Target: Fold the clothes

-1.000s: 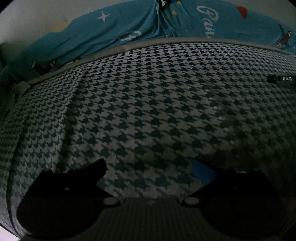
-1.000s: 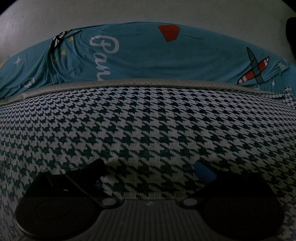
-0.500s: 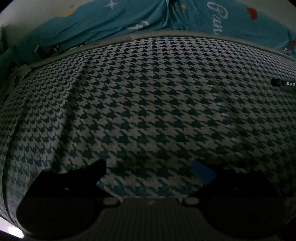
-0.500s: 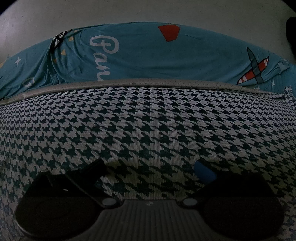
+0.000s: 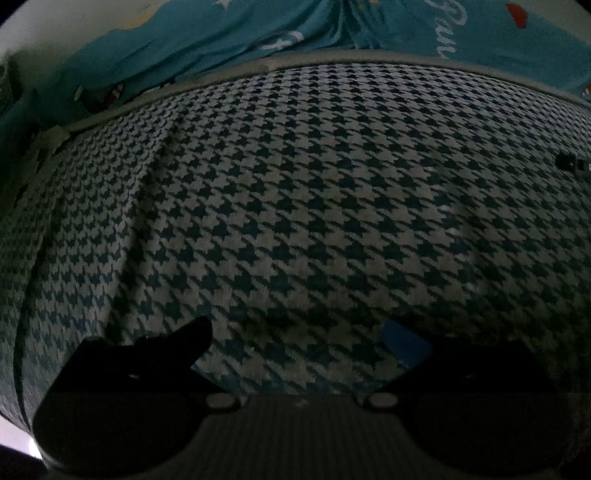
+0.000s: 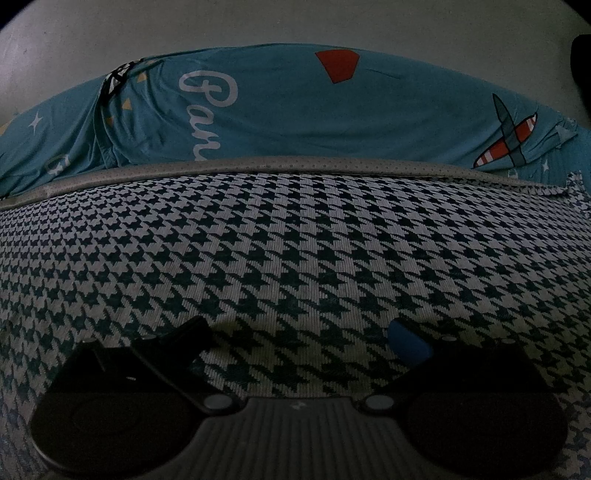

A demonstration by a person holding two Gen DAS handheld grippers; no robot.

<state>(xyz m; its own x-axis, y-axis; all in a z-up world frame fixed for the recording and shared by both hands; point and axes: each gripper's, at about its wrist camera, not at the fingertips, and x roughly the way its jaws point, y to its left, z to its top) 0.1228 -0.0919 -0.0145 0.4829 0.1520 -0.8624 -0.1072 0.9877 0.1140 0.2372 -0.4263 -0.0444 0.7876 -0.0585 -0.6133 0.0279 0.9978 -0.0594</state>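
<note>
Houndstooth-patterned knit garment (image 5: 314, 206) lies on teal printed bedsheet (image 6: 295, 110); left gripper (image 5: 297, 334) and right gripper (image 6: 299, 332) hover above, jaws apart.

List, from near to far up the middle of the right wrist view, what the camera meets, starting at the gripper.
right gripper → houndstooth garment → its grey perforated hem band → teal printed cloth → pale surface beyond
</note>
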